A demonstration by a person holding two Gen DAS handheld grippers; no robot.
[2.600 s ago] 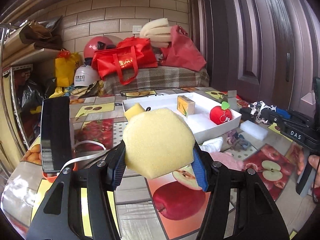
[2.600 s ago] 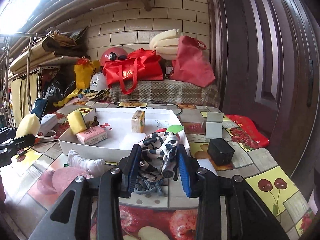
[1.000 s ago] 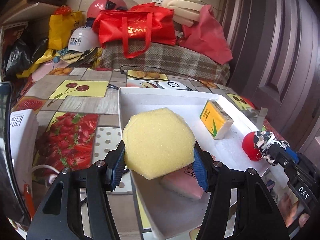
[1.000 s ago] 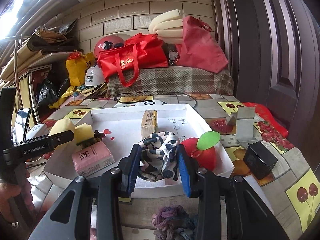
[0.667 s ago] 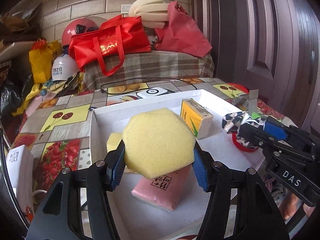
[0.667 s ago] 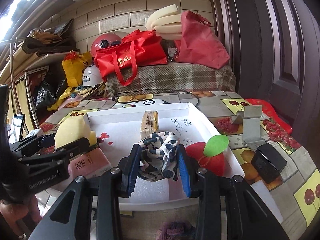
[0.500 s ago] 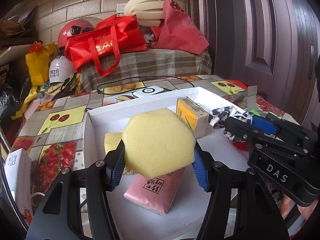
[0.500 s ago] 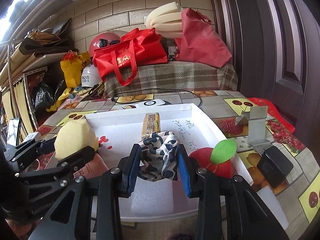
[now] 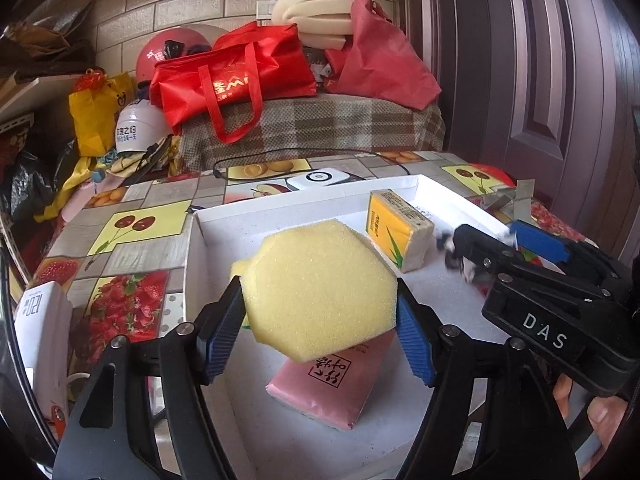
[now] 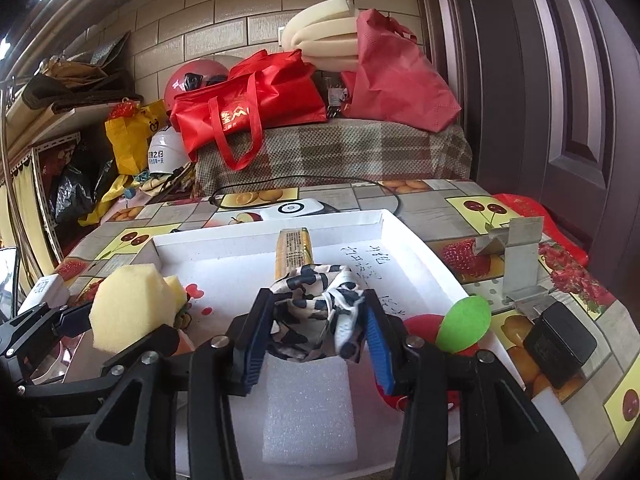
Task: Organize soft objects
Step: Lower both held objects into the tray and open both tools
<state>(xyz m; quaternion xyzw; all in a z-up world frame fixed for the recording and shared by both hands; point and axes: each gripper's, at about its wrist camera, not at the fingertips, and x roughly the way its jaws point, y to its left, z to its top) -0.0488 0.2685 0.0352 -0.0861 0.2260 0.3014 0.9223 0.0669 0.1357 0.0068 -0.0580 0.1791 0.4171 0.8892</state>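
Observation:
My left gripper point(image 9: 318, 322) is shut on a yellow hexagonal sponge point(image 9: 320, 294) and holds it above the white tray point(image 9: 192, 264), over a pink tissue pack point(image 9: 332, 384). The sponge also shows at the left of the right wrist view point(image 10: 128, 306). My right gripper point(image 10: 316, 336) is shut on a black-and-white spotted cloth point(image 10: 316, 308) and holds it over the tray point(image 10: 424, 252), above a white foam block point(image 10: 308, 408). The right gripper also shows in the left wrist view point(image 9: 496, 248), to the right of the sponge.
In the tray lie a yellow tissue pack point(image 9: 396, 228), a second yellow sponge point(image 10: 176, 284) and a red plush apple with a green leaf point(image 10: 460, 324). A black adapter point(image 10: 560, 344) and a metal bracket point(image 10: 516, 256) stand right of the tray. A white power bank point(image 9: 40, 320) lies to its left.
Both grippers have moved in over the tray with their loads. The right gripper has come nearer the left one, and the spotted cloth now hangs above the foam block.

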